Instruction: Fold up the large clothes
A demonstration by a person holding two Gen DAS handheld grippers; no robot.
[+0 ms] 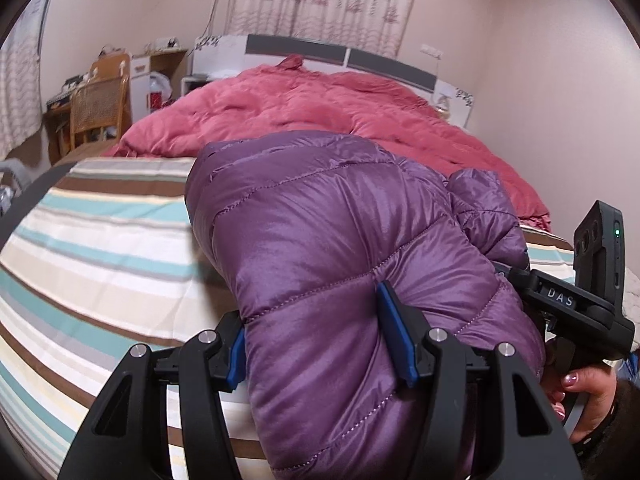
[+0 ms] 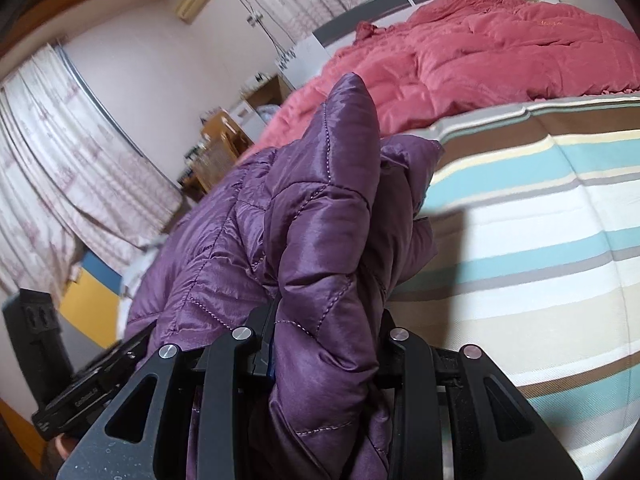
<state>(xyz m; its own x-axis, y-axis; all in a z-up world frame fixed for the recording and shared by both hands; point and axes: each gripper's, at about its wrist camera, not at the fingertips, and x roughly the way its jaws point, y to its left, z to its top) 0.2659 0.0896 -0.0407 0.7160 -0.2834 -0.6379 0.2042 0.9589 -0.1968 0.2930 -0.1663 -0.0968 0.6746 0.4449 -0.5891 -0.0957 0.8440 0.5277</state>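
Note:
A shiny purple quilted puffer jacket (image 1: pixel 320 240) is lifted over the striped bed sheet (image 1: pixel 100 248). My left gripper (image 1: pixel 316 340) is shut on a thick fold of it, with the blue pads (image 1: pixel 394 332) pressing into the padding on both sides. In the right wrist view the same jacket (image 2: pixel 320 220) bunches up in a peak, and my right gripper (image 2: pixel 328 332) is shut on a narrower fold. The jacket hangs between the two grippers. The right gripper's black housing (image 1: pixel 576 304), held by a hand (image 1: pixel 588 388), sits close at the right. The jacket's lower part is hidden.
A rumpled pink comforter (image 1: pixel 320 108) covers the far half of the bed, up to a white and grey headboard (image 1: pixel 344 56). A wooden chair (image 1: pixel 100 108) and a cluttered desk stand left of the bed. Patterned curtains (image 2: pixel 60 152) hang along the walls.

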